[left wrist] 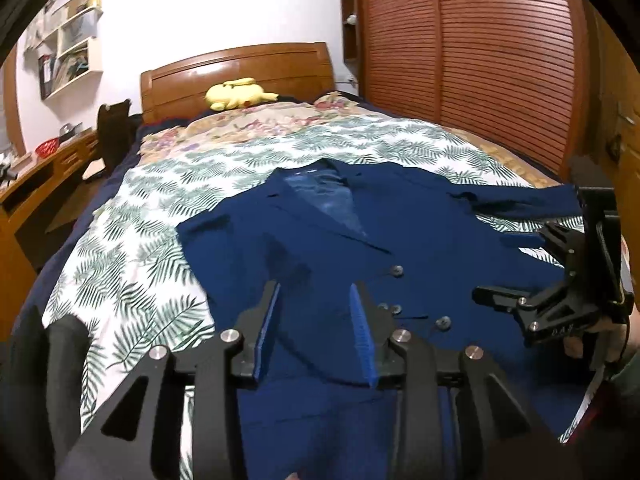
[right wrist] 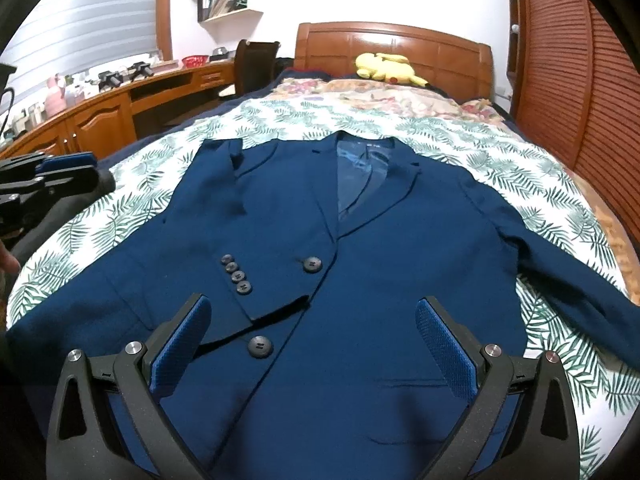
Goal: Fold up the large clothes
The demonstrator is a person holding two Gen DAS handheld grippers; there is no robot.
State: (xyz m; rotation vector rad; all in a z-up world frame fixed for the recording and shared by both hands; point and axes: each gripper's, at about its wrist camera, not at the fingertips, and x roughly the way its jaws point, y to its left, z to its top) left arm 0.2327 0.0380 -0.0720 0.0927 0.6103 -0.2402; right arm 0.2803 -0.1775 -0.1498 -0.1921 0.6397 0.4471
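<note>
While flat on bed (right wrist: 500, 152), blazer (right wrist: 360, 260) partly folded — one sleeve (right wrist: 240, 280) laid across front, other outstretched; left gripper (left wrist: 316, 328) and right gripper (right wrist: 316, 344) spread, empty.

One jacket (right wrist: 360, 248), two grippers (right wrist: 312, 344), one plush (right wrist: 386, 66)

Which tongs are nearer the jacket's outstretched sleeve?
Right. The right tongs hover over the jacket's hem, beside that sleeve; the left tongs sit across the jacket, farther away.
</note>
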